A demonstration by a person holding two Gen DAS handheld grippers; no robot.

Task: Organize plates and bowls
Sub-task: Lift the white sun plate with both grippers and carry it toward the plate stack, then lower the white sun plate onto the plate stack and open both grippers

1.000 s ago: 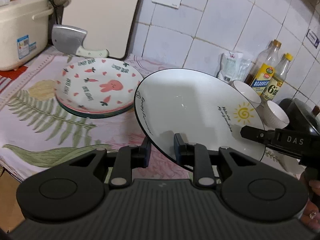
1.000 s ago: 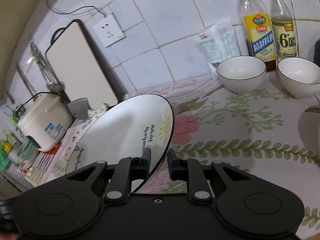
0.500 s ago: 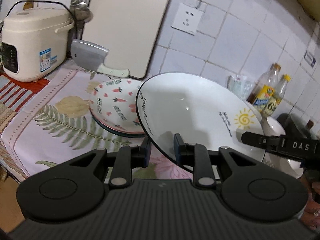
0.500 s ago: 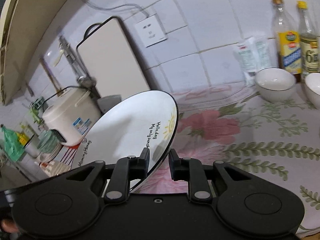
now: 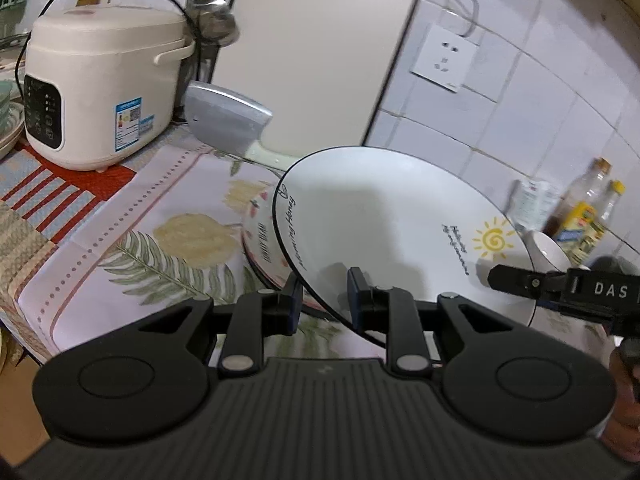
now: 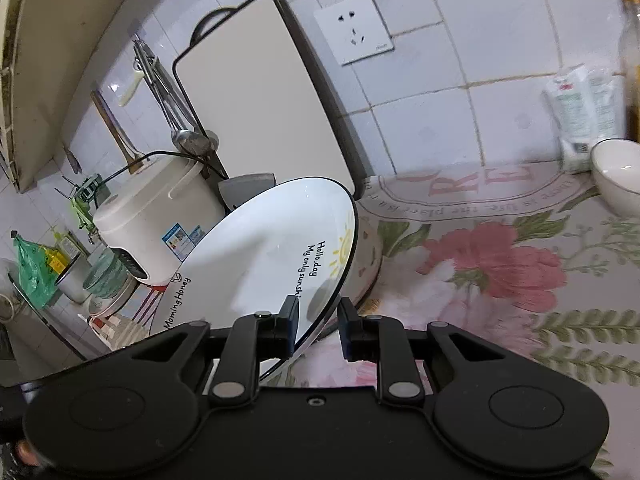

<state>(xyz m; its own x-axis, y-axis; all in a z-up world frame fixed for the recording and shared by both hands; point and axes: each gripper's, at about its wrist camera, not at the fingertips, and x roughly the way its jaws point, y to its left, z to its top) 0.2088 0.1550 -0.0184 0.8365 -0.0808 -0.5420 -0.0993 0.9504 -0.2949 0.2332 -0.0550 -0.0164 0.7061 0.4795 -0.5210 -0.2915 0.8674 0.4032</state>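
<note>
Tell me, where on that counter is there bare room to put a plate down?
Free: the flowered cloth between the plate stack and the bowl, and the leaf-print cloth in front of the rice cooker. Crowded: along the wall, around the cleaver and bottles.

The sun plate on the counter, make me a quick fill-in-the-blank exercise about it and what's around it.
1. The white sun plate is gripped at its rim by ____ hand-held grippers.
2. Under it lies a plate printed with ____.
3. A cleaver leans beside the ____ cooker.
4. The drawing by the plate's rim is a yellow ____.

Missing words: two; carrots; rice; sun
</note>
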